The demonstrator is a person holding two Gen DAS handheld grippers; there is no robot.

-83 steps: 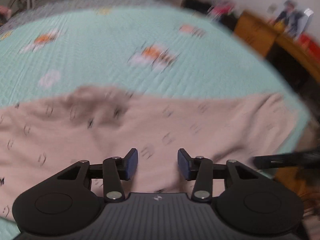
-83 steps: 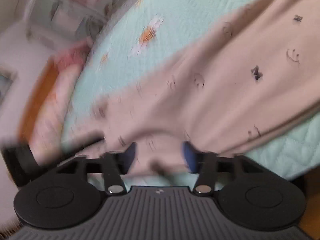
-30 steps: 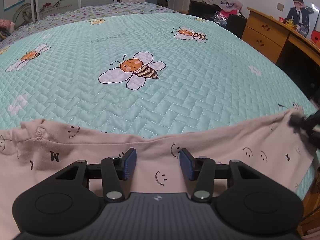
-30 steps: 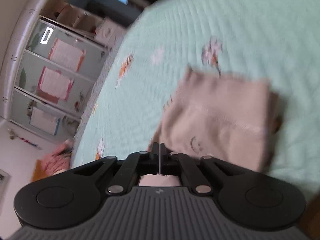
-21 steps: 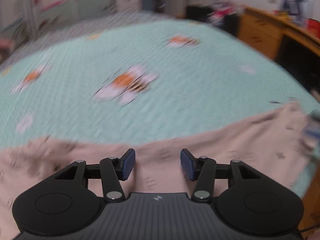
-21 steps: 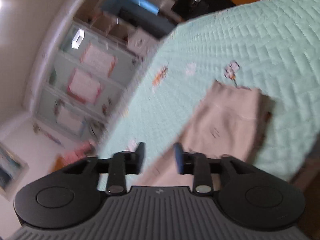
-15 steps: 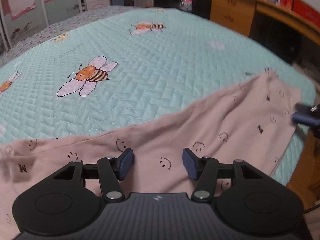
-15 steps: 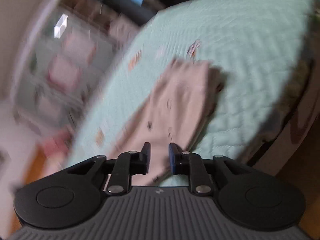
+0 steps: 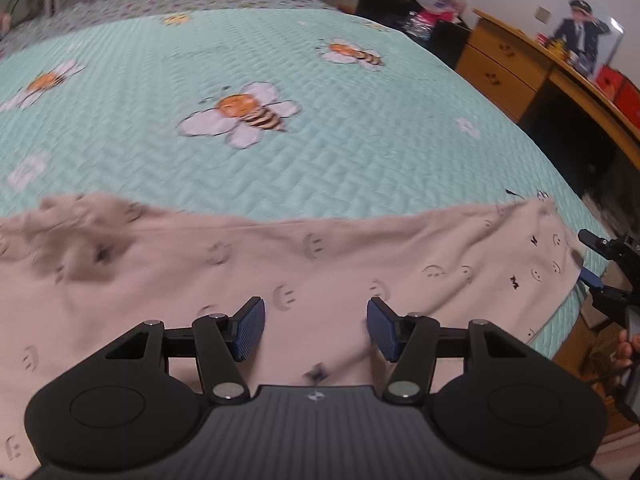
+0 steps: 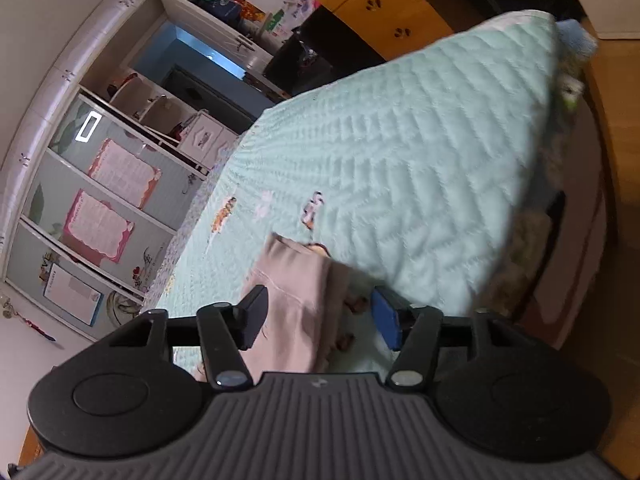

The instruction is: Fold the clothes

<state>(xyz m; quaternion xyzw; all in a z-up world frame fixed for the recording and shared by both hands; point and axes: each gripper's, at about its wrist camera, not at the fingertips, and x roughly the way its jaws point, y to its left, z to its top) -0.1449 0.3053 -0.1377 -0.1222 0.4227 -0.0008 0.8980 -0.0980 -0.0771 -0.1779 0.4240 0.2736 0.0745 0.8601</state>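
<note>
- While spread lengthwise along the near edge of the bed (image 9: 320,152), lies as a long band: pink garment (image 9: 340,264) with smiley prints, on the mint quilt with its bee pattern, apparently laid out flat for folding.
- Bunched and blurred at the left end, smoother toward the right end, which reaches almost to the bed's corner.
- Left gripper (image 9: 316,328) hovering low over the garment's middle, fingers wide apart, nothing between them; placed, by the look of it, to pin or pinch the cloth at a fold line.
- Right gripper (image 10: 318,320) just off the garment's right end, fingers wide too, the cloth's narrow end showing between them but not clamped; angled along the bed as if lined up with that hem.
- Seen from the left wrist, right gripper at the far right beside the hem, with a fingertip of the person's hand (image 9: 626,346) below it.
- Cannot tell whether the band is already doubled over or a single layer.
- Wooden desk (image 9: 520,64) beyond the bed, clear of the work.
</note>
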